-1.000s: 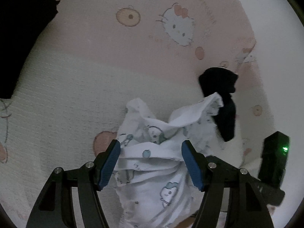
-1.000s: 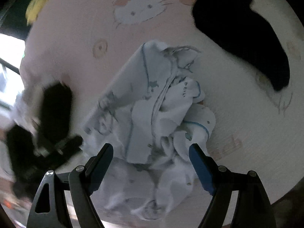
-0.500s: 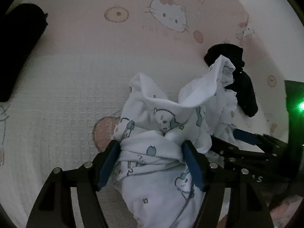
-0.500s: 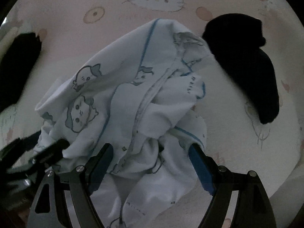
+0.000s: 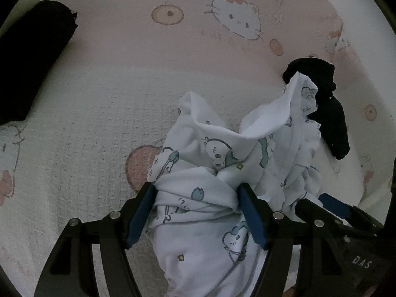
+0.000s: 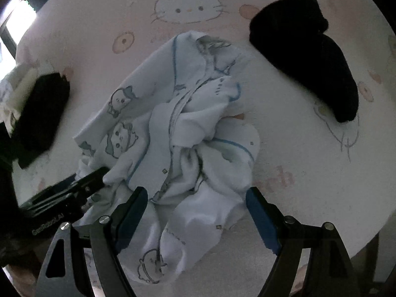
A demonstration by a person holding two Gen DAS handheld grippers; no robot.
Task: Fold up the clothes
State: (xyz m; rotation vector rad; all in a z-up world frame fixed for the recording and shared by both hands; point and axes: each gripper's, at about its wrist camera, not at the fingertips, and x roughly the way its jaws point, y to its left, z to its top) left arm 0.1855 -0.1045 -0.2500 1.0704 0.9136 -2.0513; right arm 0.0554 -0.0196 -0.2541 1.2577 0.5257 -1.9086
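Garment (image 5: 205,198) crumpled on bed (image 5: 99,99); left gripper (image 5: 198,212) jaws bracket a bunch, right gripper (image 6: 196,216) jaws wide. Next, prob: spread flat.

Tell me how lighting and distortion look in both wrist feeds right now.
Left wrist view: dim and flat, fisheye bowing the edges, white printed garment readable, black cloth featureless. Right wrist view: equally dim, bright window glare blown out at upper left, left gripper slightly soft.

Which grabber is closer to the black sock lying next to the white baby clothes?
Right. The right gripper sits just below the black sock; the left gripper is farther off, across the white clothes.
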